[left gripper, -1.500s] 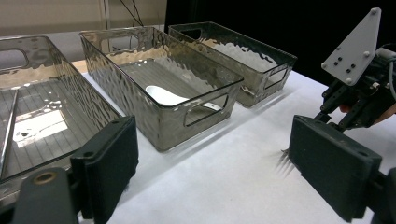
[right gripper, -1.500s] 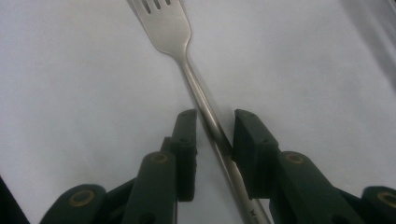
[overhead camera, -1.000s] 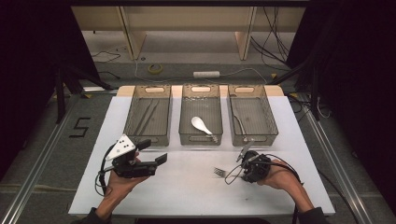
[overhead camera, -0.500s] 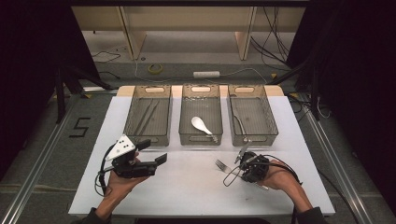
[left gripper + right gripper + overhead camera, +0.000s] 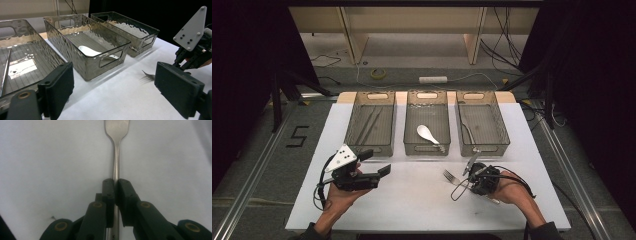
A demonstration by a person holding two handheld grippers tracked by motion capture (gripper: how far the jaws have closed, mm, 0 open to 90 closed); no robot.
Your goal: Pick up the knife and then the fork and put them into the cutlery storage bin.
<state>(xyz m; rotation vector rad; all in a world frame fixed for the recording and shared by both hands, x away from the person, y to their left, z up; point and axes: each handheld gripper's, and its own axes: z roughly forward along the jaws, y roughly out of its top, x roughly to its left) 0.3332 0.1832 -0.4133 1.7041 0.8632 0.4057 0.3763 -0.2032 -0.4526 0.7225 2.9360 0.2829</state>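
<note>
Fork [image 5: 116, 157] lies flat on the white table [image 5: 412, 200], its handle pinched by the right gripper [image 5: 115, 185], whose jaws have just been closing, probably for sorting into a bin [image 5: 499, 142]; left gripper [image 5: 120, 92] idle, wide open, empty.

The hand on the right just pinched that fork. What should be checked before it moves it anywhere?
1. Right gripper fingers closed on the fork handle, having just been closing: ok.
2. Fork centred between the fingers: ok.
3. Fork lifted off the table: cannot tell.
4. Right bin has free room: ok.
5. Left gripper open, apart from the fork: ok.
6. Spoon lies inside the middle bin, out of the way: ok.
</note>
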